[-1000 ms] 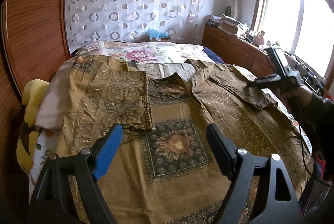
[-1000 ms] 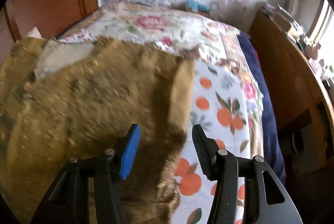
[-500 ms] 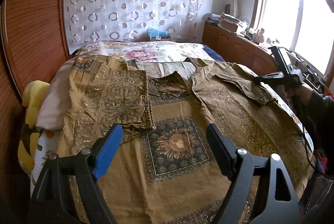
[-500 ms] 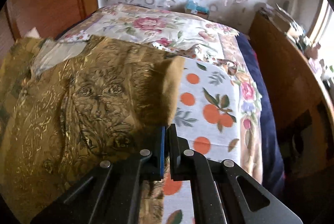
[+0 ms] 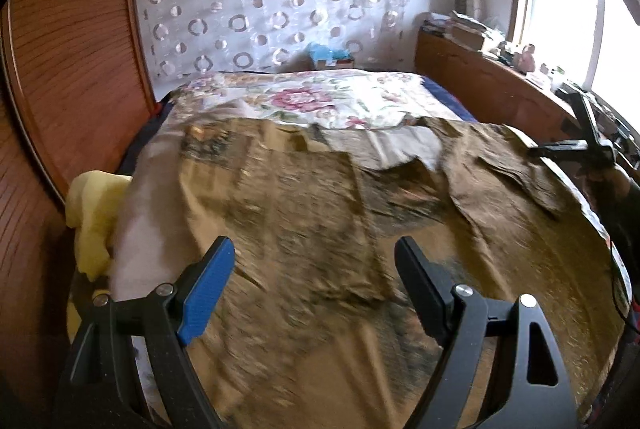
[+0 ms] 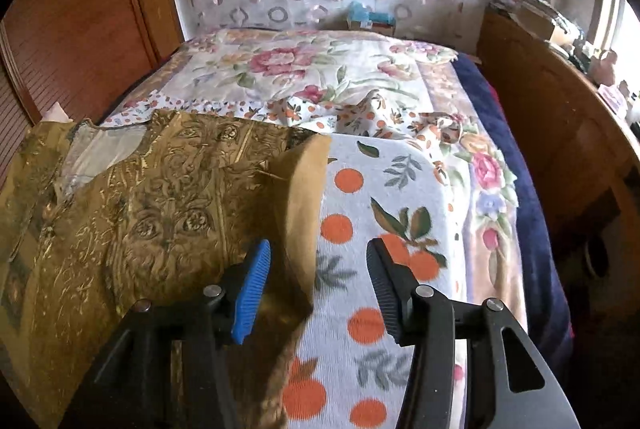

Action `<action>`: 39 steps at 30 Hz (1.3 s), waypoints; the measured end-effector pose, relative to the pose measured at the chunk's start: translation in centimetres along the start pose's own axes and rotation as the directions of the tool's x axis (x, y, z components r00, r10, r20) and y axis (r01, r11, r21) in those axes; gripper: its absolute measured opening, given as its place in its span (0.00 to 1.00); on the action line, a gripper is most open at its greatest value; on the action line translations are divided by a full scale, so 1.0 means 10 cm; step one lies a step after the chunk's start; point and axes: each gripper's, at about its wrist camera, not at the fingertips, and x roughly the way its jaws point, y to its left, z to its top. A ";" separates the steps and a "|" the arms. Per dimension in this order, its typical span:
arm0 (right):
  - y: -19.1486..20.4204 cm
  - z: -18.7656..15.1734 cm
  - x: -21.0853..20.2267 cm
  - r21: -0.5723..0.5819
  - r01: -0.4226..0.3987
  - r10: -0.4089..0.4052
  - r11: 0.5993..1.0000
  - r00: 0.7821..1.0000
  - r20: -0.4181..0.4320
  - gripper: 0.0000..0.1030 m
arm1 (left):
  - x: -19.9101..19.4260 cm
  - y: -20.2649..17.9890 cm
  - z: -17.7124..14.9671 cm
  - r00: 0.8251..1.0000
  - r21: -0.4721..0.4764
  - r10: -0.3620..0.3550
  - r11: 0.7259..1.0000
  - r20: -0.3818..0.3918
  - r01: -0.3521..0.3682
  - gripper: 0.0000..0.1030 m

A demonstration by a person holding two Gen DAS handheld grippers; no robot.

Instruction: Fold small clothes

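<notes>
A golden-brown patterned shirt [image 5: 320,213] lies spread on the bed, its left sleeve folded in over the body. My left gripper [image 5: 316,269] hovers open above that folded part, with nothing between its fingers; this view is blurred. In the right wrist view the shirt's right sleeve [image 6: 160,213] lies folded back, its plain underside edge [image 6: 304,197] turned up. My right gripper [image 6: 318,265] is just over that edge with its jaws opening; cloth lies below the gap, and the pads do not press on it. The right gripper [image 5: 560,147] also shows at the bed's right side.
A floral quilt [image 5: 320,97] covers the far end of the bed. An orange-print sheet [image 6: 380,189] and a navy blanket [image 6: 532,229] lie right of the shirt. A yellow plush toy [image 5: 92,213] sits at the left edge. Wooden panels [image 5: 72,69] and a cabinet [image 5: 480,85] flank the bed.
The right gripper closed at the sleeve's edge half a second ago and has opened again, leaving the sleeve folded. The left gripper has moved forward and left over the shirt.
</notes>
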 end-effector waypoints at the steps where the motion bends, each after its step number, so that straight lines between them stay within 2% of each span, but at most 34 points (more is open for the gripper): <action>1: -0.01 0.02 0.04 -0.006 0.000 -0.001 1.000 1.000 -0.007 0.50 | 0.04 0.07 0.04 1.000 -0.003 0.009 1.000 -0.004 -0.009 0.81; 7: -0.05 0.14 0.19 -0.042 -0.021 0.021 0.999 1.000 -0.011 0.50 | 0.38 0.46 0.25 0.997 -0.020 0.061 0.998 -0.054 -0.062 0.80; 9: -0.08 0.13 0.21 -0.045 -0.025 0.025 0.999 1.000 0.002 0.50 | 0.50 0.62 0.32 0.995 -0.031 0.075 0.997 -0.071 -0.077 0.73; 15: -0.07 0.02 0.22 -0.056 -0.022 0.024 0.998 0.999 0.039 0.50 | 0.78 0.88 0.50 0.993 -0.074 0.044 0.996 -0.111 -0.052 0.58; 23: -0.08 0.00 0.25 -0.055 -0.025 0.027 0.998 0.999 0.038 0.51 | 1.08 1.03 0.70 0.990 -0.104 0.045 0.993 -0.133 -0.060 0.54; 24: -0.08 0.00 0.25 -0.056 -0.024 0.026 0.998 0.999 0.038 0.51 | 1.11 1.03 0.71 0.990 -0.107 0.040 0.993 -0.136 -0.055 0.52; 28: -0.08 0.01 0.27 -0.066 -0.025 0.027 0.998 0.999 0.028 0.51 | 1.18 1.04 0.72 0.991 -0.125 -0.003 0.992 -0.137 -0.015 0.33; 29: -0.07 0.04 0.28 -0.080 -0.034 0.034 0.996 0.999 0.005 0.49 | 1.19 1.05 0.72 0.990 -0.128 -0.002 0.992 -0.138 -0.016 0.30; 30: -0.07 0.10 0.27 -0.082 -0.057 0.056 0.995 0.998 -0.010 0.37 | 1.19 1.05 0.73 0.991 -0.128 -0.002 0.992 -0.136 -0.015 0.20; 31: -0.06 0.12 0.28 -0.085 -0.077 0.075 0.993 0.997 -0.020 0.28 | 1.18 1.04 0.74 0.991 -0.127 -0.005 0.992 -0.132 -0.012 0.09; 32: -0.03 0.13 0.28 -0.102 -0.069 0.067 0.992 0.997 -0.027 0.16 | 1.16 1.03 0.75 0.992 -0.125 -0.003 0.992 -0.124 -0.013 0.06; 33: 0.01 0.13 0.27 -0.128 -0.051 0.048 0.990 0.999 -0.025 0.09 | 1.13 1.02 0.76 0.994 -0.119 -0.002 0.993 -0.112 -0.011 0.05; 35: 0.09 0.12 0.20 -0.156 -0.049 0.050 0.986 0.999 -0.001 0.05 | 1.02 0.98 0.76 0.996 -0.114 -0.008 0.993 -0.088 -0.002 0.05; 39: 0.17 0.08 -0.07 -0.157 -0.085 0.097 0.984 0.993 0.066 0.02 | 0.74 0.83 0.75 0.999 -0.081 -0.030 0.996 -0.040 0.027 0.02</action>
